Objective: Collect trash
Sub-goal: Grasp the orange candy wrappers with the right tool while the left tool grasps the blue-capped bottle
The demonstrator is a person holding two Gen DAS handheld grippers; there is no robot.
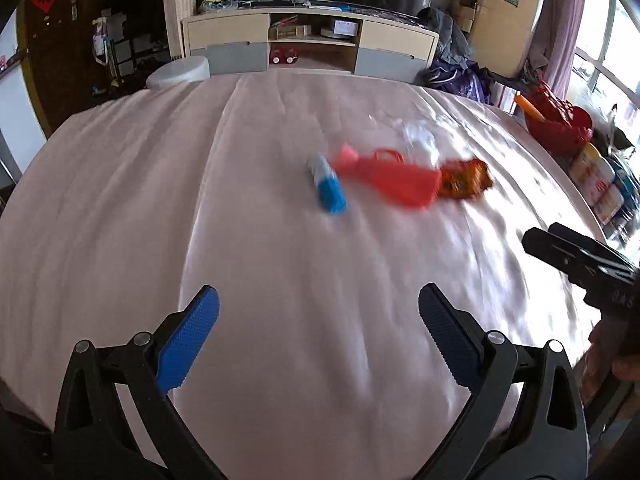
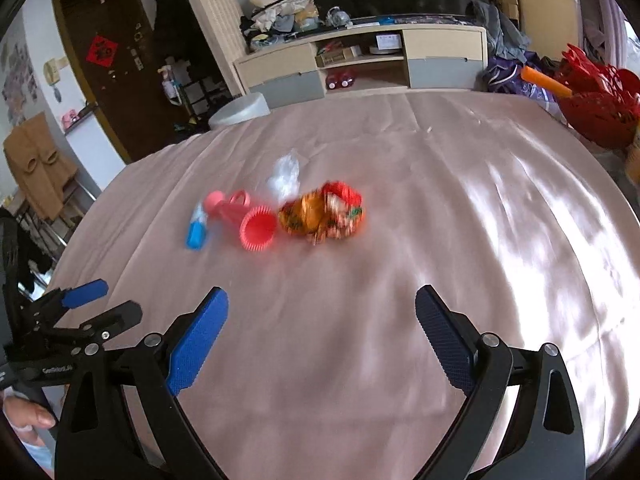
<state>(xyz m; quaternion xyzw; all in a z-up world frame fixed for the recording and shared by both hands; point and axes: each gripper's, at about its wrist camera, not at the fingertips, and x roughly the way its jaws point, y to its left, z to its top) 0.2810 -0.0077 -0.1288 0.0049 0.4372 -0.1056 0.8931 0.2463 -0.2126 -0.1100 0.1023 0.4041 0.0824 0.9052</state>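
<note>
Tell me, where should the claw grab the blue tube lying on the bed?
Probably around the middle of the blue tube, closing across its narrow width. It lies flat on the sheet, pointing roughly away from the left claw, which is open and empty. The red cup crowds one side, so come down from above.

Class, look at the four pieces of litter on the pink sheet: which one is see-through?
The crumpled clear plastic wrap, lying farthest back. The blue-and-white tube, red basket and orange snack wrapper are all opaque and coloured.

No legible text; print on left tongs (image 2: pixel 102 302) blurred.
</note>
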